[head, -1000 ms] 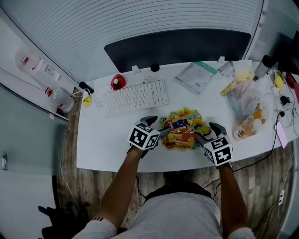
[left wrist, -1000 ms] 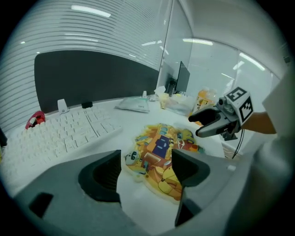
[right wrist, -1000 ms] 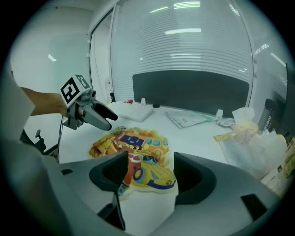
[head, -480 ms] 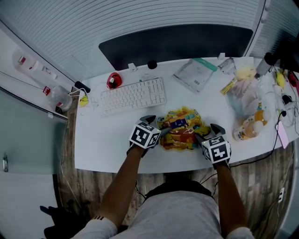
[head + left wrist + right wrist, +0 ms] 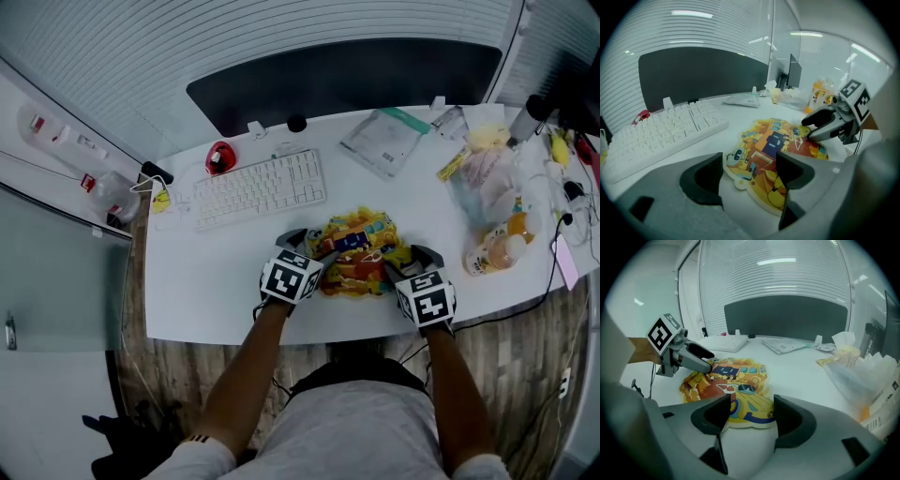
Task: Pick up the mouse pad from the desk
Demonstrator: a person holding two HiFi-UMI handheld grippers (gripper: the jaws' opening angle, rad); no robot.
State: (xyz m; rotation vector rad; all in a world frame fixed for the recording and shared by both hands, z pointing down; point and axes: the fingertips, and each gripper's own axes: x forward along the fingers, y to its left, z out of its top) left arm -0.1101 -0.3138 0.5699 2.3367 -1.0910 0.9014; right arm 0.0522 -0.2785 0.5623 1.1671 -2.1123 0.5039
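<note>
The mouse pad (image 5: pixel 357 255), an irregular cut-out printed with cartoon figures in yellow, orange and blue, lay flat on the white desk (image 5: pixel 211 286), near the front edge and just in front of the white keyboard (image 5: pixel 261 187). The left gripper (image 5: pixel 317 251) was set at the pad's left side with its jaws wide apart. In the left gripper view the pad's near edge lay on the desk surface in the gap between the two dark jaw pads, and neither jaw was pressed against it. The right gripper (image 5: pixel 405 265) was set at the pad's right side, jaws likewise wide apart, and the right gripper view showed the pad's rounded near edge lying between and slightly under them, unclamped. Each gripper view showed the opposite gripper's tips low over the far side of the pad; whether those tips touched it could not be confirmed. No part of the pad appeared raised from the desk. A red mouse (image 5: pixel 220 157) sat beyond the keyboard's left end, beside a dark screen (image 5: pixel 347 80) at the back. A clear zip bag (image 5: pixel 384 141) lay to the right of the keyboard, and an orange drink bottle (image 5: pixel 497 253) lay among loose wrappers at the desk's right end, well apart from the pad.
</note>
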